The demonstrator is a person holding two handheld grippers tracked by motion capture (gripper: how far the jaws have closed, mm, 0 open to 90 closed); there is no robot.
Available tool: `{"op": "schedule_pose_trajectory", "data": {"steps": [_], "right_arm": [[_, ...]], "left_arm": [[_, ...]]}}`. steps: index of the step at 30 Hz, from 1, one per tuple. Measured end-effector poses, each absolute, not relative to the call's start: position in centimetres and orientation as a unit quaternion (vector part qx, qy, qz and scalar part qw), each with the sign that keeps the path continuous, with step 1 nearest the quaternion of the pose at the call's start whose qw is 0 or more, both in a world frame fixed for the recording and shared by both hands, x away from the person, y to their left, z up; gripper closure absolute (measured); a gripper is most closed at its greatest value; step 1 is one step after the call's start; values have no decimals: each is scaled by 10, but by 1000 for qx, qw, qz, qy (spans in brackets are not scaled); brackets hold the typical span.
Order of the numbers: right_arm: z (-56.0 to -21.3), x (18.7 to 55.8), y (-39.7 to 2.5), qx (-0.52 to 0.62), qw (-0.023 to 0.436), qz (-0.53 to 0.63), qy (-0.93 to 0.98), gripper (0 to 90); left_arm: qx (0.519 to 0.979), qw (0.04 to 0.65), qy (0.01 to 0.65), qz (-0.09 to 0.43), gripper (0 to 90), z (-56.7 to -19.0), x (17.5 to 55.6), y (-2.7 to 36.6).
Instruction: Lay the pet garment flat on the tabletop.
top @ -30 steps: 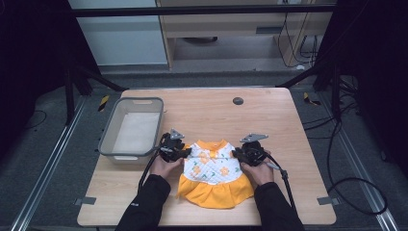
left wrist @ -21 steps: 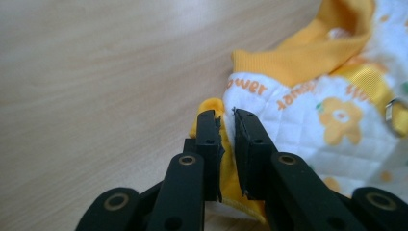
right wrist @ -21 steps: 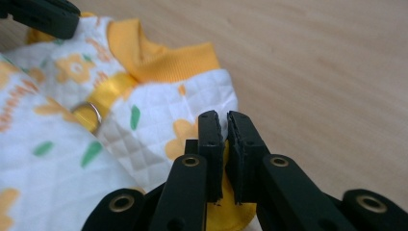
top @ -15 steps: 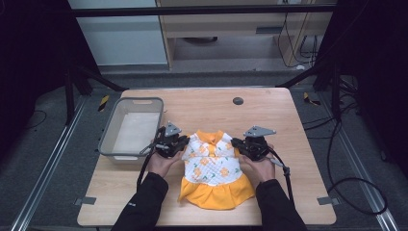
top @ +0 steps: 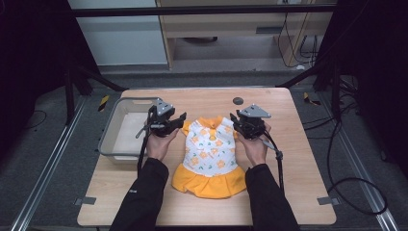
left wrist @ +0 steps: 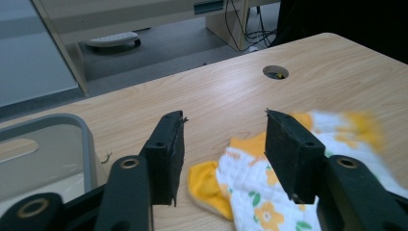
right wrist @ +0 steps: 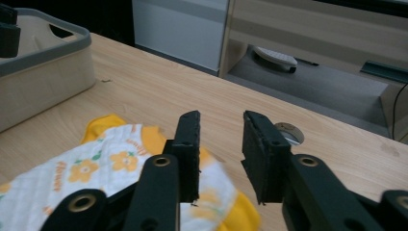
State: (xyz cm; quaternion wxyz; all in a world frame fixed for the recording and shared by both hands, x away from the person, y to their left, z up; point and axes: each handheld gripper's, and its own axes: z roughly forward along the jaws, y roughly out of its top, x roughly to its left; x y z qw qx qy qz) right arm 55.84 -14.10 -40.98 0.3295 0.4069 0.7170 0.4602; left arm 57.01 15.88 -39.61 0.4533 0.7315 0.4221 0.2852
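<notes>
A small orange-and-white flowered dress (top: 210, 156) lies flat in the middle of the wooden table (top: 298, 159), collar toward the far edge and orange skirt toward the person. Both tools hang just above its shoulders. The left gripper (top: 179, 121) has its jaws spread wide, and in the left gripper view (left wrist: 223, 144) the orange sleeve sits low between them, not touched. The right gripper (top: 236, 121) is also open, a bit narrower; in the right gripper view (right wrist: 220, 144) the other shoulder lies beneath its jaws, and nothing is pinched there either.

To my eye this is the reach before a grasp: both tools lined up on the shoulder corners, ready to take hold. The next move would want each one lowered until a jaw slips under the cloth edge, then closed together, so the dress lifts evenly. A grey plastic bin (top: 111, 139) stands just left of it, possibly where it goes.
</notes>
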Motion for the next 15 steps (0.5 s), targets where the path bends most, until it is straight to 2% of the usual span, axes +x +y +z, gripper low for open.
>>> {"op": "schedule_pose_trajectory", "data": {"steps": [8, 15], "right_arm": [[-397, 537, -156, 390, 317, 465, 729, 602], [-390, 514, -167, 384, 297, 466, 739, 531]], "left_arm": [[741, 458, 405, 279, 437, -382, 544, 172], [763, 456, 380, 256, 445, -383, 516, 175]]}}
